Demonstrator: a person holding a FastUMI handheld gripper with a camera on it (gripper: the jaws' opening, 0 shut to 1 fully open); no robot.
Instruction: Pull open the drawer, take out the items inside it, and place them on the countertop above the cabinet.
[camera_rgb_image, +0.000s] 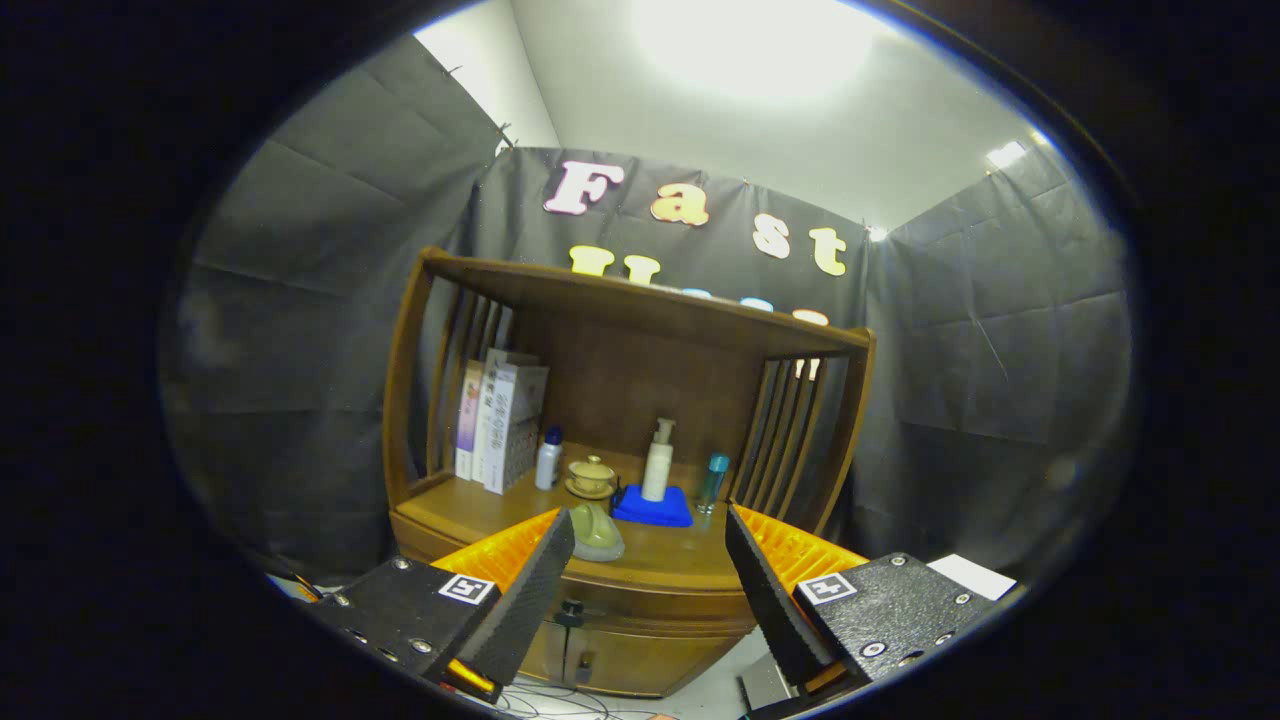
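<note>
- The wooden cabinet (640, 600) stands straight ahead of the gripper (650, 580), some way off, with its front face turned toward the fingers.
- Its countertop (500, 505) lies above the line of the fingertips; a slatted shelf frame (640, 300) rises over it.
- The drawer (650, 600) sits just under the countertop's front edge and looks closed; it runs side to side, so its long axis lies across the line of the fingers.
- On the countertop, toward its back left, stand books (500, 420); beside them a small white bottle (548, 460) and a lidded cup (591, 477).
- Nearer the middle sits a pump bottle (658, 460) on a blue cloth (652, 507), with a teal bottle (714, 482) just right of it.
- A pale green object (597, 533) lies at the countertop's front, just beside the left fingertip.
- The small dark handle (570, 612) hangs on the cabinet front below the countertop, between the fingers and closer to the left one.
- The fingers are spread wide and hold nothing.
- Judgement: the gripper must go forward and slightly down-left to reach the handle.
</note>
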